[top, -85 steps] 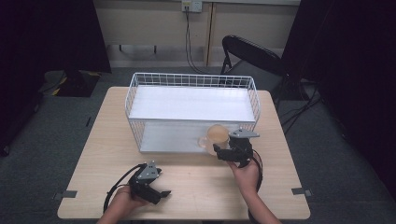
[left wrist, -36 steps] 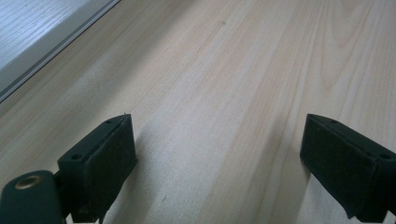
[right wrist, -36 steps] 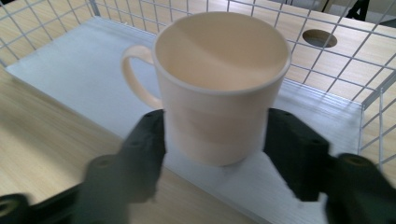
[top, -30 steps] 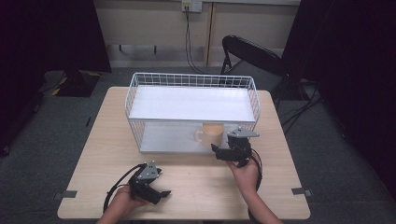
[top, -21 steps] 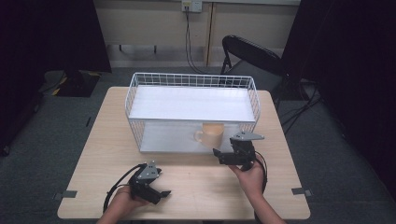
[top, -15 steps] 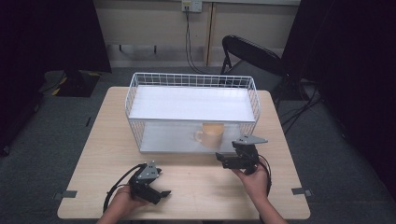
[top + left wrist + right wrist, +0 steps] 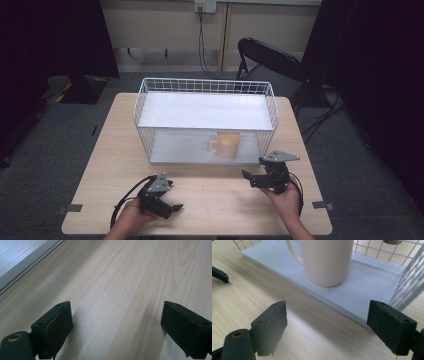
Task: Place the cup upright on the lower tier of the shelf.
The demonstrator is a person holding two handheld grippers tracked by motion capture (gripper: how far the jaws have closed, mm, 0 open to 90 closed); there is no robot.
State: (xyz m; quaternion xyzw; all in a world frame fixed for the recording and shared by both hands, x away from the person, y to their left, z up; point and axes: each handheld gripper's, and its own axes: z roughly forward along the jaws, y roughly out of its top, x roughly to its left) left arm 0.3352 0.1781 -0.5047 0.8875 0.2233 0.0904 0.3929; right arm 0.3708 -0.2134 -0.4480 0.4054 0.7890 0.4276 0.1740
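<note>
A beige mug [image 7: 227, 144] [image 7: 327, 262] stands upright on the lower white board [image 7: 175, 150] [image 7: 367, 280] of a white wire rack [image 7: 205, 82], its handle to the left. My right gripper [image 7: 252, 179] [image 7: 327, 322] sits on the table side of the board's front edge, just short of the mug. It is open, its jaws have just widened, and nothing is between them. My left gripper [image 7: 172, 202] [image 7: 115, 322] rests low over the bare tabletop at the front left, open and empty.
The rack has a white top board [image 7: 205, 111] and wire walls around it. Light wood table [image 7: 215, 200] runs in front of the rack, between the two hands. A black folding chair [image 7: 270, 57] stands behind the table.
The right gripper carried the mug onto the lower board, let go of it and drew back toward the table's front. The left gripper has not moved.
</note>
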